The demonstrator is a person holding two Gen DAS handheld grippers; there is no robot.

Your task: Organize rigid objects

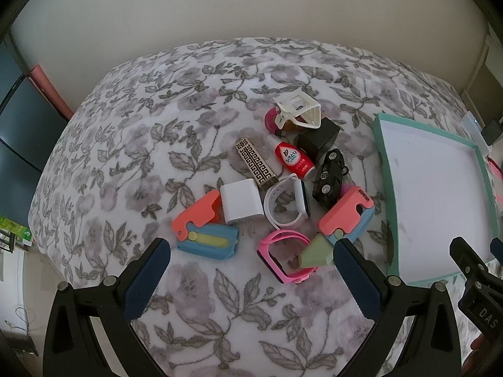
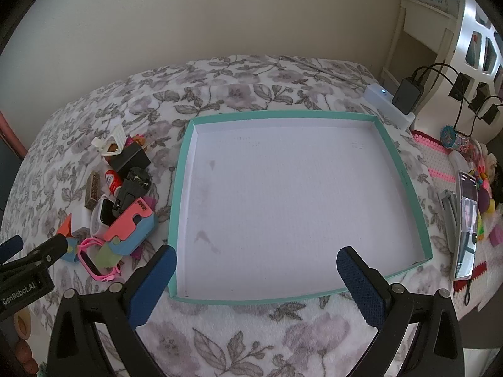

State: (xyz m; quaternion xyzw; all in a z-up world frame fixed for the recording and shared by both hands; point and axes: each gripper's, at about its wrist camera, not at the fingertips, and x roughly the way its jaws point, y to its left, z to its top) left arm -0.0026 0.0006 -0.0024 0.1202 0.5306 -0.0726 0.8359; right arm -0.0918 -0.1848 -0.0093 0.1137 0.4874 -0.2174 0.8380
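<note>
A pile of small rigid objects lies on the floral cloth: a white charger cube [image 1: 241, 200], a white watch [image 1: 287, 201], a pink watch [image 1: 287, 256], a black toy car [image 1: 330, 174], a red bottle [image 1: 294, 158], two coral-and-blue toys [image 1: 204, 229] [image 1: 347, 213], a patterned bar [image 1: 255, 161], a white clip [image 1: 298, 110] and a black box [image 1: 317, 139]. My left gripper [image 1: 251, 254] is open, just short of the pile. An empty teal-rimmed white tray [image 2: 184, 188] lies to the right. My right gripper [image 2: 256, 262] is open over the tray's near edge.
The floral cloth [image 2: 239, 339] covers the table, which ends at a beige wall. At the far right are a white power strip [image 2: 388, 103] with plugs, a phone [image 2: 467, 226] and small colourful toys [image 2: 485, 194]. The left gripper's body [image 2: 28, 267] shows at the right view's left edge.
</note>
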